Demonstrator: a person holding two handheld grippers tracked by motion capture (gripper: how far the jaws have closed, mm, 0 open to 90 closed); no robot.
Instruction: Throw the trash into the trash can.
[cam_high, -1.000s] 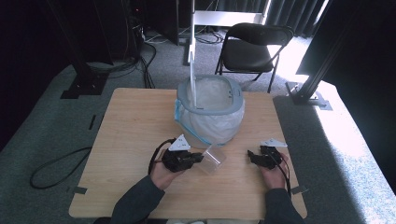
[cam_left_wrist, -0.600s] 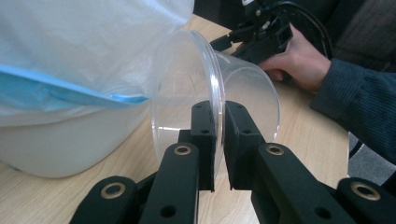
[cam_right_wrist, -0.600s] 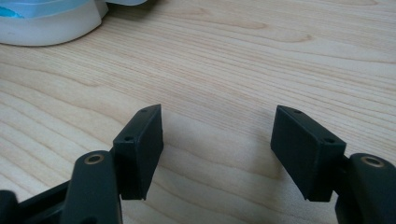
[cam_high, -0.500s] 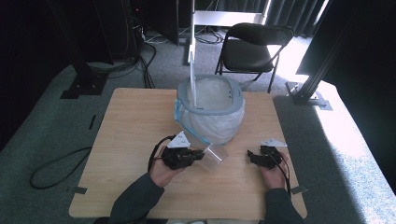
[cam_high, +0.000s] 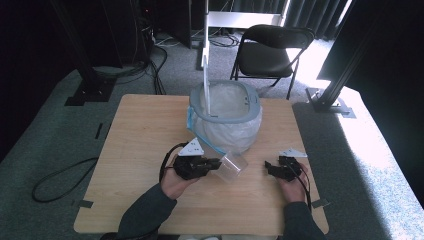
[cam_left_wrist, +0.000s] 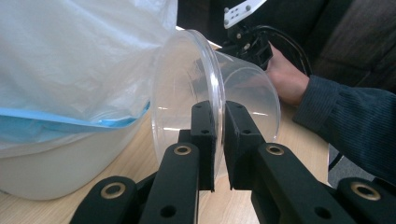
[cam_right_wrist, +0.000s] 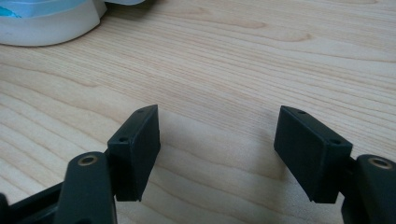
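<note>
A clear plastic cup (cam_high: 234, 166) lies tipped on its side just above the wooden table (cam_high: 145, 135), in front of the bin. My left gripper (cam_high: 219, 164) is shut on the cup's rim; in the left gripper view the two pads (cam_left_wrist: 205, 135) pinch the thin wall of the cup (cam_left_wrist: 187, 84), whose mouth faces left. My right gripper (cam_high: 267, 167) rests low at the table's right front. Its jaws have just been opening, and it (cam_right_wrist: 217, 126) stands open over bare wood with nothing between the pads.
A white bin (cam_high: 252, 100) lined with a white bag and blue-edged band stands at the table's middle back, close behind the cup. A white upright post (cam_high: 205, 65) rises at its left rim. A black chair (cam_high: 272, 50) stands beyond the table.
</note>
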